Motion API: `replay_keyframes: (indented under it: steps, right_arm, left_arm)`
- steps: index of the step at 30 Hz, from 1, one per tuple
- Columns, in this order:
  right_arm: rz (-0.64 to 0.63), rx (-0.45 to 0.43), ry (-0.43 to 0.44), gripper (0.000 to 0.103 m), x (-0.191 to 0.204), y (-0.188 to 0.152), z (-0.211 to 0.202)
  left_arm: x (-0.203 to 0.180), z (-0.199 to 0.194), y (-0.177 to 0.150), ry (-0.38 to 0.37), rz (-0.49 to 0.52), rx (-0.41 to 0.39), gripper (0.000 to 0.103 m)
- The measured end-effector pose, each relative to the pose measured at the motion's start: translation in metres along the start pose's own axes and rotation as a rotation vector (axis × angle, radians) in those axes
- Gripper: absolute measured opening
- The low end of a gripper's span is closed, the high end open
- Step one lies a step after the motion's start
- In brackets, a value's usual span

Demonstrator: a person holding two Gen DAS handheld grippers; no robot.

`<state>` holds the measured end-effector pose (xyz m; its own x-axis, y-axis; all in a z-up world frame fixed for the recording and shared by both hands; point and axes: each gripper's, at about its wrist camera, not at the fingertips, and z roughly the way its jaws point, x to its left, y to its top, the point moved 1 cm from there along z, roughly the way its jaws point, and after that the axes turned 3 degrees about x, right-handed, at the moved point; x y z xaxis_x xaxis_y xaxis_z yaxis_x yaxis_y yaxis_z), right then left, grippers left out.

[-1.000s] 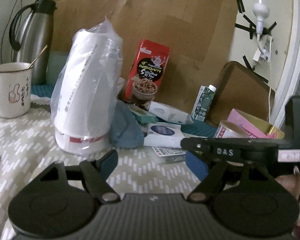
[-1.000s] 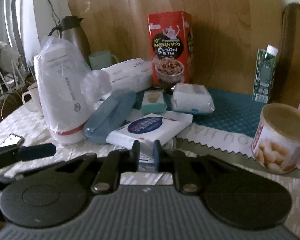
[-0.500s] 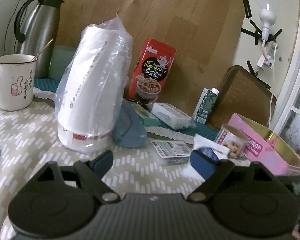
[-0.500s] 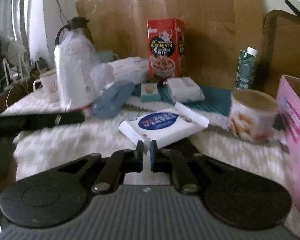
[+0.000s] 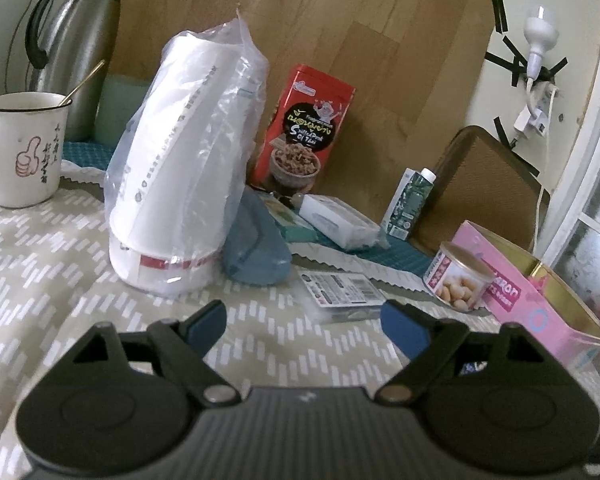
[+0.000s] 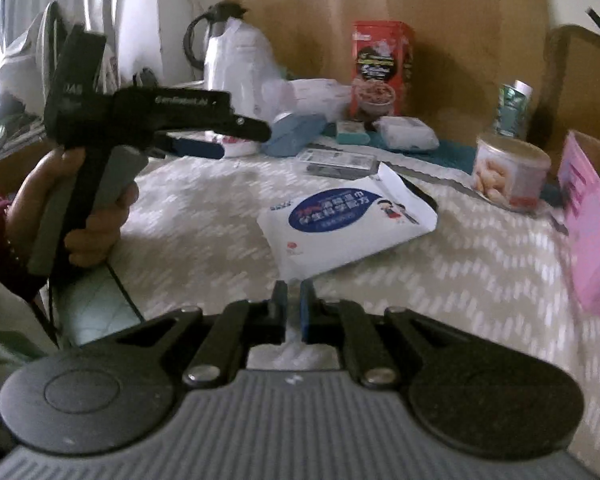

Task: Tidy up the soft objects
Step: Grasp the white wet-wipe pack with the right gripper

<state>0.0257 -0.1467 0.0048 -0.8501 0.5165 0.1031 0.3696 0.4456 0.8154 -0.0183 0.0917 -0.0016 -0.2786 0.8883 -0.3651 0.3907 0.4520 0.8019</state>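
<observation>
White glossy flat wipes pack (image 6: 350, 224) pinched at corner by right gripper (image 6: 294, 300); left gripper (image 5: 304, 322) gaping, empty.

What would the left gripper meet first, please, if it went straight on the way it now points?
Probably the flat barcode-labelled packet lying on the tablecloth, just beyond the open left gripper and slightly right of its centre line. Depth is hard to judge through the fisheye; since it tilts downward, it might touch the cloth first.

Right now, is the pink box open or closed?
Open. The pink box has no lid on top, and its gold inside shows.
</observation>
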Motion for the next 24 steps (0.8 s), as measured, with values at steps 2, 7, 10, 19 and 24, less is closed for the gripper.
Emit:
replay_keyframes:
  steps: [2,7,10,19,24]
  right_arm:
    - [0.044,-0.006,-0.027,0.025,-0.008,0.001,-0.002]
    - [0.088,-0.012,-0.037,0.049,-0.012,0.006,0.003]
    - [0.060,-0.003,-0.035,0.066,-0.006,0.008,0.011]
    - [0.007,0.000,-0.052,0.070,0.002,0.013,0.022]
    - [-0.015,0.000,-0.066,0.071,0.006,0.016,0.027]
  left_arm:
    - [0.001,0.001,0.000,-0.010,-0.002,0.005,0.087]
    - [0.002,0.000,0.000,-0.050,-0.015,0.013,0.089]
    - [0.002,0.000,0.000,-0.077,-0.015,0.019,0.089]
    - [-0.006,0.000,-0.002,-0.135,0.027,0.032,0.089]
    - [-0.013,0.003,-0.004,-0.240,0.009,0.071,0.091]
